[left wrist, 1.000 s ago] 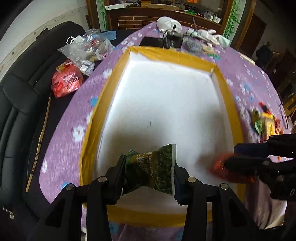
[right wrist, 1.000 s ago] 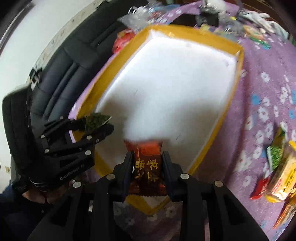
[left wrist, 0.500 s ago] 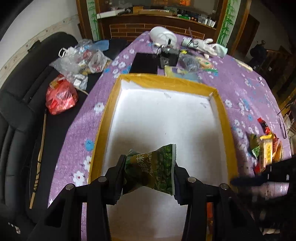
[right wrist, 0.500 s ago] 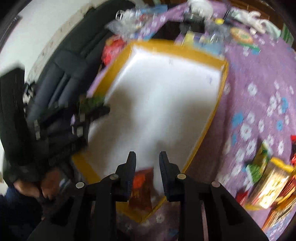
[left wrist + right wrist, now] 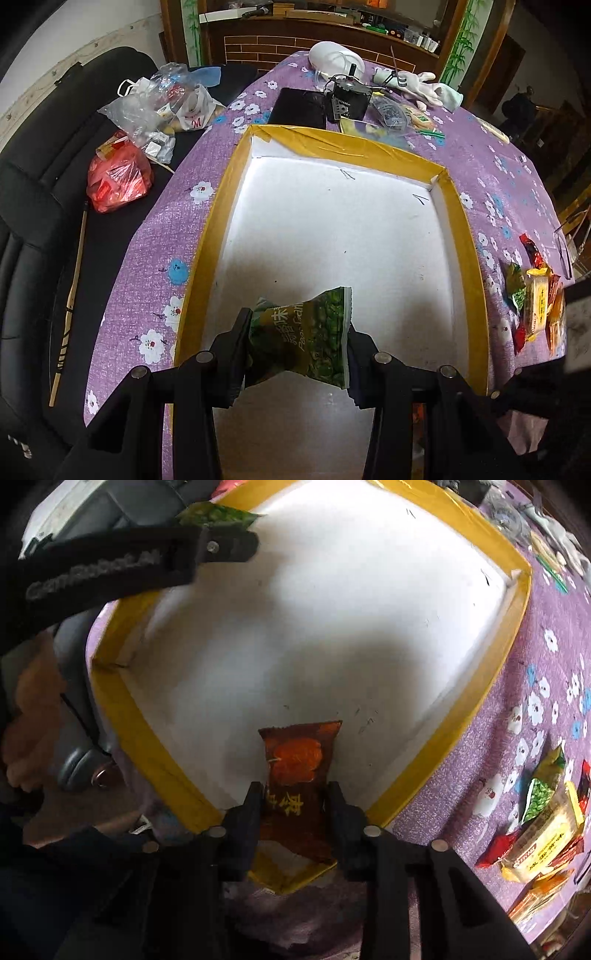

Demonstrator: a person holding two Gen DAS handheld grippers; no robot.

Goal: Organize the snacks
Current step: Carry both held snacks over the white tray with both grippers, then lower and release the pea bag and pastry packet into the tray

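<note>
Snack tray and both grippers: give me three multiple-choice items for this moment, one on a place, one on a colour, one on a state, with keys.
1. Where does the pile of loose snack packets lie?
A. inside the tray
B. on the purple cloth, outside the tray's right rim as the left wrist view shows it
C. on the black sofa

2. What colour is the tray's rim?
A. yellow
B. blue
C. white

3. What is the left gripper doing?
A. standing open with nothing in it
B. clamped on the tray's rim
C. holding a green pea packet above the tray

Key: 1 B, the packets rest on the flowered cloth beside the tray. 2 A, yellow tape frames the white floor. 3 C, the packet is pinched between its fingers above the white floor.
</note>
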